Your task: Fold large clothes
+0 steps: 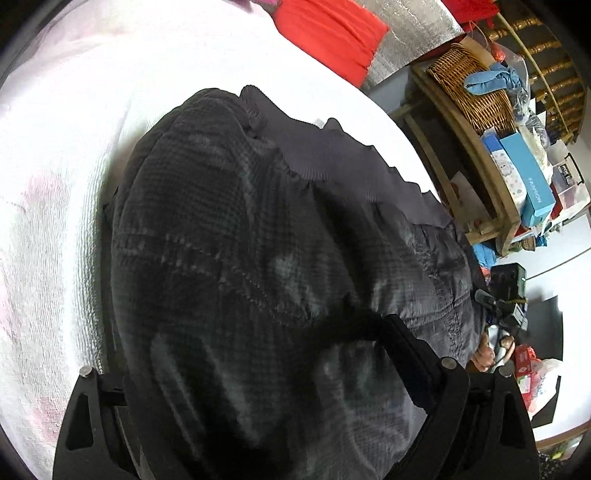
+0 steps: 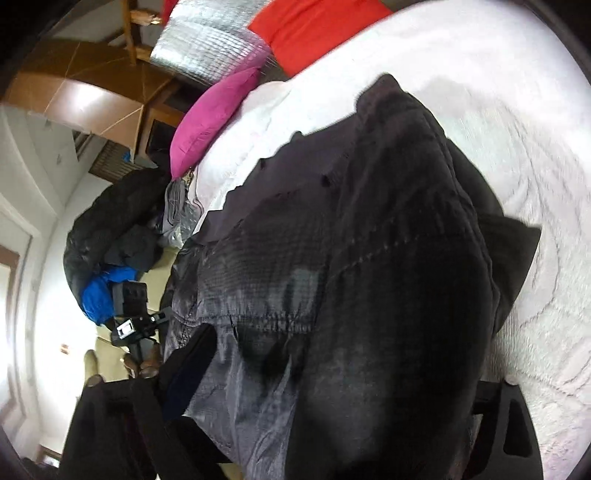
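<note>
A dark grey quilted jacket (image 1: 258, 258) lies bunched on a white bed cover (image 1: 74, 147), its ribbed hem (image 1: 351, 158) towards the far side. My left gripper (image 1: 251, 266) straddles a thick fold of it; the right finger (image 1: 410, 354) dents the fabric and the left finger (image 1: 106, 295) lies against the jacket's edge. In the right wrist view the same jacket (image 2: 369, 258) swells between the jaws of my right gripper (image 2: 351, 350). Its left finger (image 2: 192, 358) presses into the padding, while the other finger is hidden under cloth. Each view shows the other gripper beside the jacket.
A red pillow (image 1: 332, 33) and a silver mat (image 1: 413, 33) lie at the bed's far end. A wooden shelf holds a wicker basket (image 1: 469, 81) and blue boxes (image 1: 528, 173). A pink pillow (image 2: 214, 110) and a heap of dark and blue clothes (image 2: 107, 251) sit off the bed's edge.
</note>
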{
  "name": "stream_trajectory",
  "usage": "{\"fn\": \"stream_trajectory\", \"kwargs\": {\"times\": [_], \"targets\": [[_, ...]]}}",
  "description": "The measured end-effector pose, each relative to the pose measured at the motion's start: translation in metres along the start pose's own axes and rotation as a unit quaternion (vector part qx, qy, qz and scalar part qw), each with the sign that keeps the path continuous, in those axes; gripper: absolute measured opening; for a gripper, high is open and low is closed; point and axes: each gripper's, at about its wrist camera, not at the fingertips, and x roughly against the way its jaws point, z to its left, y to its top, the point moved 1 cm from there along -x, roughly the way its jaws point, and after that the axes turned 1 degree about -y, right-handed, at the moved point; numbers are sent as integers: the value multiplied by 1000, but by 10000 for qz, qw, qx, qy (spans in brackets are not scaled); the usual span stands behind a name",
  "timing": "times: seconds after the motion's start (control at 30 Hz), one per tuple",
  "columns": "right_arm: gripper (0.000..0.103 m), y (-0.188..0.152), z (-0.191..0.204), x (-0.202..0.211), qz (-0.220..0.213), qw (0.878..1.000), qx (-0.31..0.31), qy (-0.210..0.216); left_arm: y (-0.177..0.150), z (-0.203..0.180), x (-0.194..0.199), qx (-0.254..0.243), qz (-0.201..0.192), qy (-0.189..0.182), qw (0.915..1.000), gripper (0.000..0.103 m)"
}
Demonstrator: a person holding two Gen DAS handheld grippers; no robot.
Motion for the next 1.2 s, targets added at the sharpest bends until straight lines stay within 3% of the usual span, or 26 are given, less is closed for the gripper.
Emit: {"fn": "stream_trajectory", "kwargs": {"times": [0.23, 0.43, 0.53, 0.6, 0.7, 0.77, 0.87, 1.0, 1.13, 1.2], "targets": [[75, -1, 5, 3, -124, 9983, 394, -405, 0, -3, 9, -7, -212, 178, 9996, 76], [63, 5, 22, 29, -584, 9963, 611, -174, 7, -19, 25, -126, -561, 99, 9983, 49], [58, 11, 32, 45, -901, 9935, 701, -8, 11, -29, 37, -162, -818, -88, 9965, 40], [56, 12, 37, 51, -1036, 9916, 772, -11, 12, -35, 42, -221, -981, -194, 9947, 39], [55, 14, 33, 49, -1073, 9913, 744, -134, 9, -37, 39, -351, -1084, 17, 9935, 39], [55, 16, 18, 46, -1034, 9927, 493, -387, 9, -26, 27, -137, -812, 259, 9963, 43], [55, 20, -8, 36, -812, 9938, 43, -761, 7, -8, 6, 165, -340, 751, 9965, 70], [63, 16, -36, 30, -504, 9935, -540, -870, 4, -5, 1, 267, -264, 977, 9945, 73], [79, 10, -37, 40, -571, 9915, -769, -883, -3, -11, 6, 289, -277, 1208, 9919, 78], [79, 2, -31, 51, -679, 9889, -718, -1114, -9, -15, 13, 253, -327, 1345, 9901, 78]]}}
